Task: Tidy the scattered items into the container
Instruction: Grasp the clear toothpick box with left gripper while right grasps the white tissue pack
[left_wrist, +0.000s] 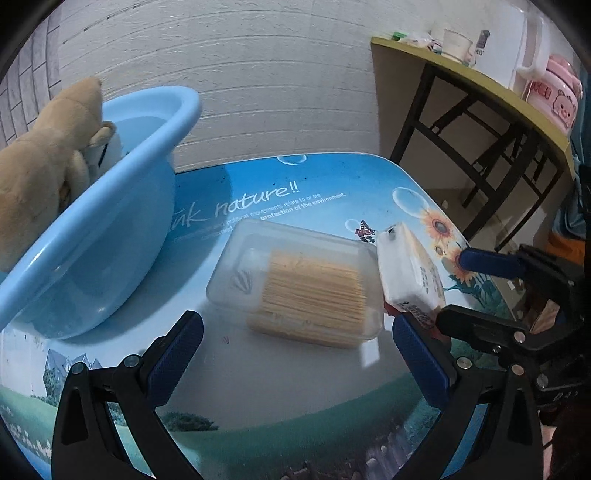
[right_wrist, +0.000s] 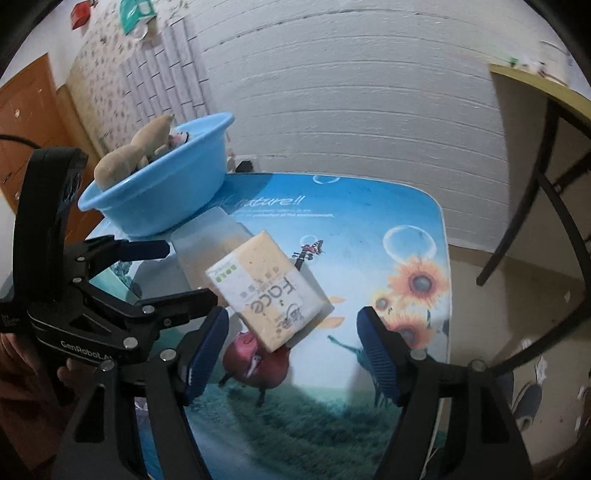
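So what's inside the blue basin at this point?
A tan plush toy sits in the blue basin, sticking up over the rim, with something small and white beside it. The basin's floor and anything beneath the toy are hidden by its wall.

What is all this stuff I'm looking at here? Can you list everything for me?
basin: one, light blue, far left of the table.
plush toy: one, tan, in the basin, hanging over its rim.
toothpick box: one, clear plastic with pale sticks inside, mid-table beside the basin.
tissue pack: one, cream and white, leaning against the box's right end.
table: one, printed with sky, sunflowers and grass.
side table: one, yellow-topped with dark legs, right, holding cups and a pink container.
left gripper: black with blue pads, open, before the box.
right gripper: same make, open, before the tissue pack.
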